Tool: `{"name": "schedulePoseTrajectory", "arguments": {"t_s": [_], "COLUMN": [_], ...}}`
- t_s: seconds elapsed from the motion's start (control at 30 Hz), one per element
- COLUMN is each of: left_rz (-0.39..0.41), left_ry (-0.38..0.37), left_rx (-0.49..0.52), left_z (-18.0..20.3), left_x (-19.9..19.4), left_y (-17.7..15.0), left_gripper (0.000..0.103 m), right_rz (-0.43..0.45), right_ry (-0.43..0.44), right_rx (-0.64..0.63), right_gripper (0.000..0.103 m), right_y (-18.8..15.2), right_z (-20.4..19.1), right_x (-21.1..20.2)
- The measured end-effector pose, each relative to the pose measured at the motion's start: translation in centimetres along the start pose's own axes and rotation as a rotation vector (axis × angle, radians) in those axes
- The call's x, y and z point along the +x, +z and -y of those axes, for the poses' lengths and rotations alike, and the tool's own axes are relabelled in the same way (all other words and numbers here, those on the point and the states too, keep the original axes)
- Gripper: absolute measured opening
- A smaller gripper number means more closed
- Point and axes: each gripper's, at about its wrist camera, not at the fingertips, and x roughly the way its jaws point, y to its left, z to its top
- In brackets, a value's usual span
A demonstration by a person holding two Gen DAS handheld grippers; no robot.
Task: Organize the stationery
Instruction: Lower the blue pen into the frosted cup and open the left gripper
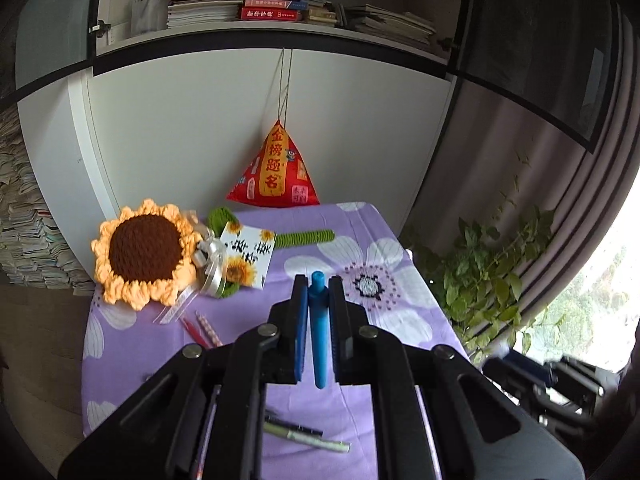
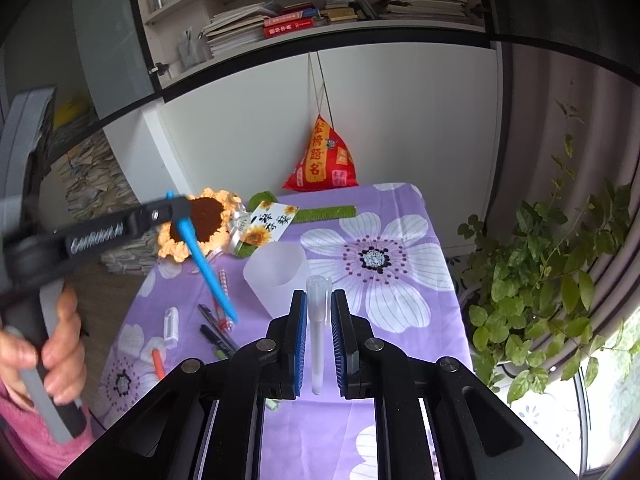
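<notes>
Both grippers carry pens: left gripper [image 2: 176, 210] clamps a blue pen [image 2: 204, 260] slanting at middle left, right gripper [image 2: 319, 312] pinches a white pen [image 2: 317, 344], nearer the frosted cup [image 2: 276, 276] just ahead at frame centre.

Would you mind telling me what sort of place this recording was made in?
Probably a home study: bookshelves stacked with books above a small table under a purple floral tablecloth, pens scattered on it, and a potted plant beside a curtained window.
</notes>
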Motion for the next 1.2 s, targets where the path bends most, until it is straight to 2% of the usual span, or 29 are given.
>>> {"name": "schedulePoseTrajectory", "arguments": {"t_s": [0.23,0.33,0.47,0.73,1.0,1.2], "left_rz": [0.012,0.006,-0.002,-0.108,-0.170,-0.205], "left_ry": [0.032,0.029,0.062,0.070,0.043,-0.029], "left_rx": [0.006,0.007,0.023,0.003,-0.001,-0.049], "left_z": [0.4,0.3,0.3,-1.3,-1.6,-2.7], "left_x": [2.2,3.1,4.5,8.2,9.5,8.8], "left_y": [2.2,2.6,2.4,-0.1,-1.4,-2.3], "left_gripper": [0.008,0.008,0.008,0.008,0.008,0.009], "right_rz": [0.013,0.016,0.014,0.011,0.047,0.111], "right_ry": [-0.034,-0.046,-0.055,-0.045,-0.021,0.040], "right_rx": [0.021,0.027,0.034,0.032,-0.006,0.022], "right_gripper": [0.013,0.013,0.013,0.013,0.013,0.013], "right_y": [0.3,0.4,0.5,1.1,2.7,4.6], "right_z": [1.3,1.8,2.1,2.0,0.2,-0.6], "right_x": [-0.5,-0.5,-0.3,0.5,0.9,1.1]}}
